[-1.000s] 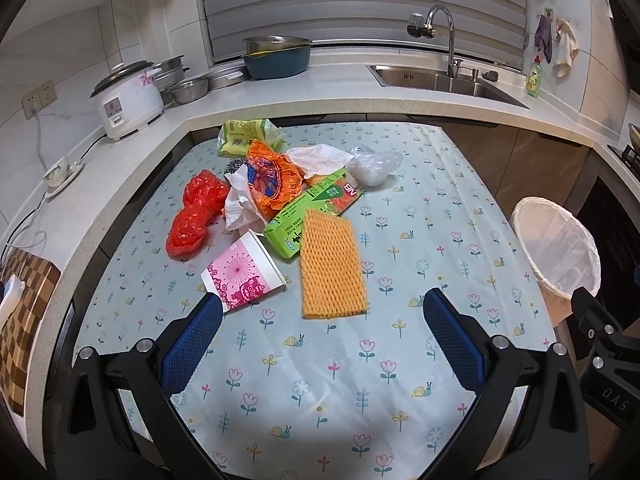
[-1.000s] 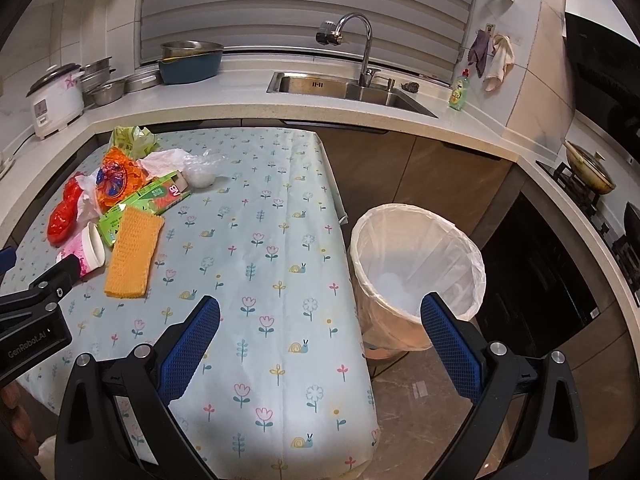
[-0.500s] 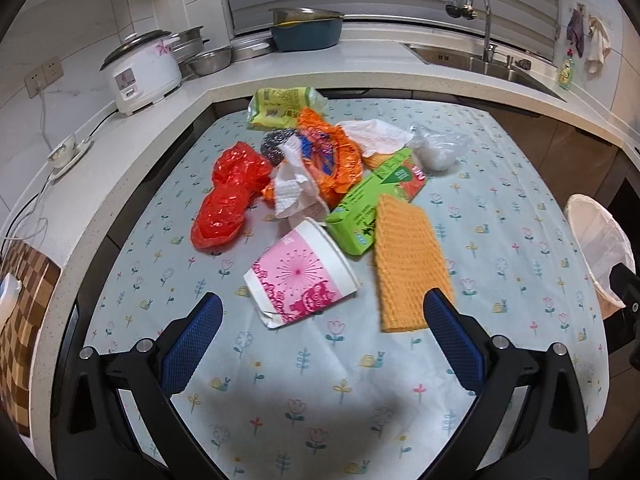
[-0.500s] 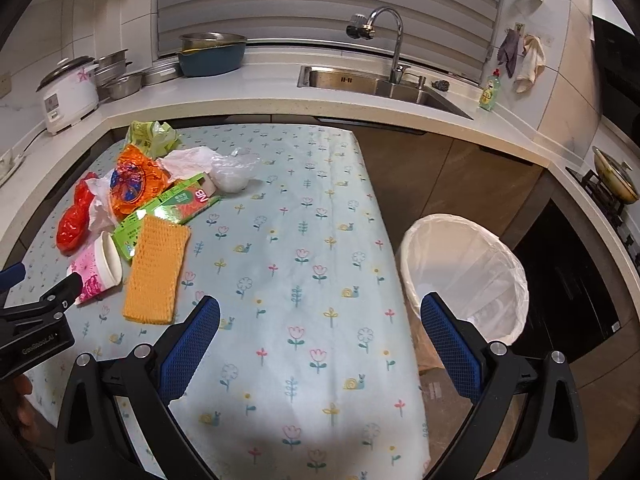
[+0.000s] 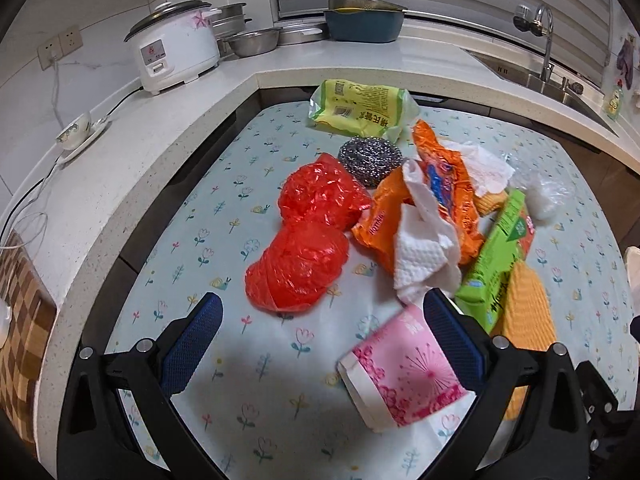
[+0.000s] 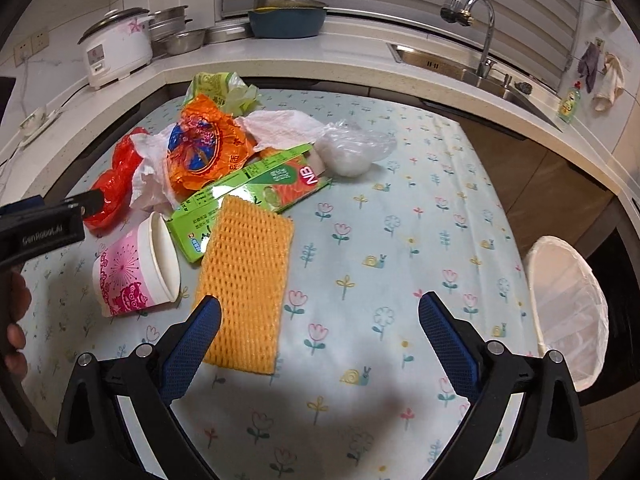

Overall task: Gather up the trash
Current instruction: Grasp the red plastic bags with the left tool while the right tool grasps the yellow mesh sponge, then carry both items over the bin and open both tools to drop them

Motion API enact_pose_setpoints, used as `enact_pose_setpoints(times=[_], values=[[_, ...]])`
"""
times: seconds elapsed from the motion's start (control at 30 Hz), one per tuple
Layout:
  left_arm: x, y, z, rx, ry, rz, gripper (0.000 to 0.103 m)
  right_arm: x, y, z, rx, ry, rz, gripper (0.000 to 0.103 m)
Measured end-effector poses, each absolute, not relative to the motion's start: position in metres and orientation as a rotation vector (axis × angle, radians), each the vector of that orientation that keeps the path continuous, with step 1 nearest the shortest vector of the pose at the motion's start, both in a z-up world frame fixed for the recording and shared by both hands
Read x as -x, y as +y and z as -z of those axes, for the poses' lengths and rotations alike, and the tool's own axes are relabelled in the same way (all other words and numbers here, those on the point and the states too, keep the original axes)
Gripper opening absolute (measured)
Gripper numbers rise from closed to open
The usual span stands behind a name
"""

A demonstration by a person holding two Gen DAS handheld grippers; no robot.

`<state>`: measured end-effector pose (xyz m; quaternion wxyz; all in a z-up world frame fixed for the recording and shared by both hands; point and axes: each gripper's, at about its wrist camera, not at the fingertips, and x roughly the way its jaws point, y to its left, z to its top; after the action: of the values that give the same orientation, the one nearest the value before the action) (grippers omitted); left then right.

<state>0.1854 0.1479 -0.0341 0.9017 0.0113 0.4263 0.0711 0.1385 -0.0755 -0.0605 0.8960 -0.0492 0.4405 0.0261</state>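
Trash lies piled on the flowered tablecloth: a red plastic bag, an orange wrapper, white tissue, a steel scourer, a yellow-green bag, a green box, an orange foam net and a tipped pink paper cup. My left gripper is open just before the red bag, the cup by its right finger. My right gripper is open over the cloth, its left finger at the foam net. A white-lined trash bin stands right of the table.
A counter wraps the table's left and far sides, with a rice cooker, metal bowls and a blue basin. A sink with a tap is at the far right. The left gripper's body shows at left.
Both grippers have moved forward and left toward the trash pile. The left one has swung from the cup and foam net to face the red bag. Both stay open.
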Motion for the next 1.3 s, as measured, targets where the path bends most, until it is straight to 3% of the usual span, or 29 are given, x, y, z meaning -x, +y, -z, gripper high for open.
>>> enact_pose_setpoints(times=[0.27, 0.33, 0.4, 0.47, 0.53, 0.67, 1.03, 1.3], values=[[-0.221, 0.173, 0.062, -0.012, 0.925, -0.112, 0.092, -0.169, -0.055, 0.089, 0.078, 0.986, -0.112, 0.084], [-0.226, 0.176, 0.068, 0.003, 0.949, -0.082, 0.075, -0.175, -0.052, 0.098, 0.069, 1.02, -0.131, 0.072], [-0.229, 0.177, 0.072, 0.02, 0.974, -0.051, 0.059, -0.176, -0.051, 0.101, 0.036, 1.026, -0.162, 0.066], [-0.227, 0.175, 0.073, 0.017, 0.969, -0.046, 0.053, -0.175, -0.048, 0.1, 0.033, 1.022, -0.177, 0.059], [-0.224, 0.173, 0.072, 0.013, 0.96, -0.041, 0.037, -0.172, -0.044, 0.097, 0.031, 1.017, -0.208, 0.04], [-0.218, 0.166, 0.066, 0.026, 0.954, -0.027, 0.028, -0.164, -0.039, 0.091, 0.055, 1.001, -0.217, 0.011], [-0.18, 0.144, 0.009, 0.038, 0.839, -0.011, 0.024, -0.137, -0.076, 0.045, 0.018, 0.89, -0.15, 0.009], [-0.153, 0.087, -0.029, 0.016, 0.769, 0.103, 0.024, -0.113, -0.126, 0.017, -0.027, 0.812, -0.06, 0.009]])
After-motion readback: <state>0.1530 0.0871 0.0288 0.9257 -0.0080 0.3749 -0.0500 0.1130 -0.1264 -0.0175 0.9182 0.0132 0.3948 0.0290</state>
